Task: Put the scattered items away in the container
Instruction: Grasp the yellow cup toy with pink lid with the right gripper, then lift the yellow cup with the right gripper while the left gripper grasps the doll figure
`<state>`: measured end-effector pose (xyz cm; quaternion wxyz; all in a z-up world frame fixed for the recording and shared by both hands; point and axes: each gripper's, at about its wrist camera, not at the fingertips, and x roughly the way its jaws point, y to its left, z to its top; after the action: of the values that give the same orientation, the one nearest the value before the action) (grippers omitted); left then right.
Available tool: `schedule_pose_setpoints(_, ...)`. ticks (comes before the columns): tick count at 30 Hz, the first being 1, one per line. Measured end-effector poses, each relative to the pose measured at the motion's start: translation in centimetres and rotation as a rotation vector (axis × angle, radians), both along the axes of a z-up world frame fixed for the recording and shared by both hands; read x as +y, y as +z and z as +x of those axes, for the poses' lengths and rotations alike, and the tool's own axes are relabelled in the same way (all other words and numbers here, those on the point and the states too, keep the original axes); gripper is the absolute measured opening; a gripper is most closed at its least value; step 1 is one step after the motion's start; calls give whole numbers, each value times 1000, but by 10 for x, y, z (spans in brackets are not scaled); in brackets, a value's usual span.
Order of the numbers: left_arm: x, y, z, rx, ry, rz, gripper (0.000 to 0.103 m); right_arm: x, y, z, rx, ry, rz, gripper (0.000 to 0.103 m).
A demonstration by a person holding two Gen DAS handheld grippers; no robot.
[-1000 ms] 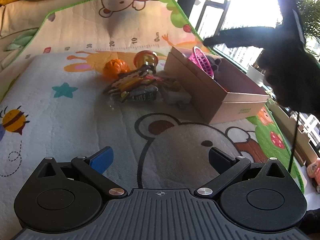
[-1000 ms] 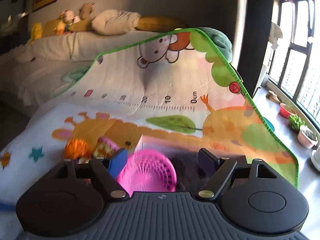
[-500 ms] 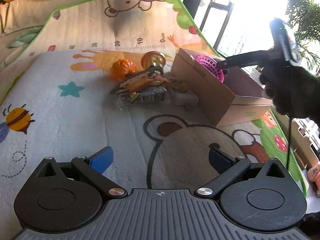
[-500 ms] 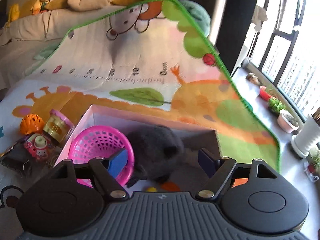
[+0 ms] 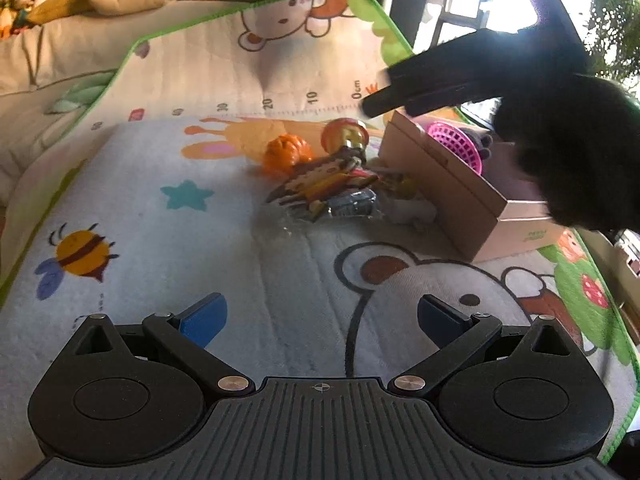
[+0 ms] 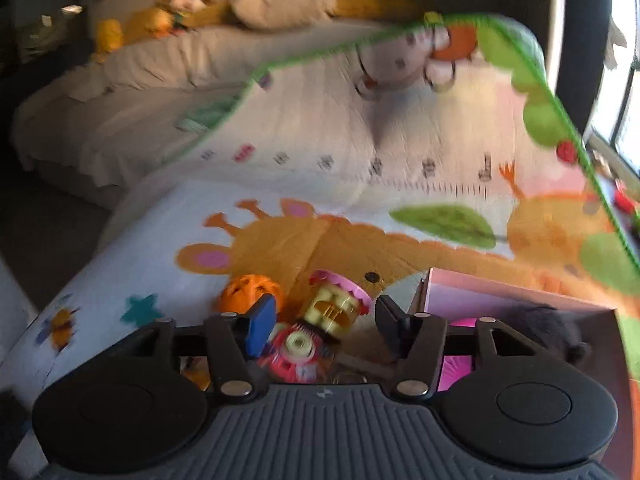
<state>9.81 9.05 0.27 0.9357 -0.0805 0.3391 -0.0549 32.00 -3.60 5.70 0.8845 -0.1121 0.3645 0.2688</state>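
Observation:
A cardboard box (image 5: pixel 452 188) lies on the play mat and holds a pink basket (image 5: pixel 456 144) and a dark plush toy (image 6: pixel 548 328). Left of the box lies a pile of toys: an orange ball (image 5: pixel 286 153), a pink and yellow cup toy (image 6: pixel 336 308), a toy plane (image 5: pixel 320 178) and a plastic packet (image 5: pixel 352 208). My left gripper (image 5: pixel 322 318) is open and empty, low over the mat in front of the pile. My right gripper (image 6: pixel 326 320) is open and empty above the pile, beside the box; it shows as a dark shape in the left wrist view (image 5: pixel 440 88).
The play mat (image 5: pixel 160 240) runs up over a sofa edge at the back. A bed with plush toys (image 6: pixel 208 4) stands behind. A window and potted plants are on the right.
My right gripper has moved left from over the box to above the toy pile, and its jaws have narrowed. The pink basket now lies in the box. My left gripper stayed open.

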Motion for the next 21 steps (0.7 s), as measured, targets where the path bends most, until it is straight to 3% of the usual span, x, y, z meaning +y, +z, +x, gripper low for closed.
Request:
schedule_pose_setpoints(5, 9, 6, -8, -25, 0, -30, 103, 39, -32, 35, -3, -36, -161, 67)
schedule_pose_setpoints(7, 13, 7, -10, -31, 3, -40, 103, 46, -41, 42, 35, -27, -200, 66)
schedule_pose_setpoints(10, 16, 7, -10, -29, 13, -46, 103, 46, -41, 33, 34, 29, -217, 57)
schedule_pose_setpoints(13, 17, 5, -8, -21, 22, -50, 103, 32, -28, 15, -19, 53, -184, 55)
schedule_pose_setpoints(21, 7, 5, 7, -3, -25, -51, 103, -63, 36, -73, -82, 84, 67, 55)
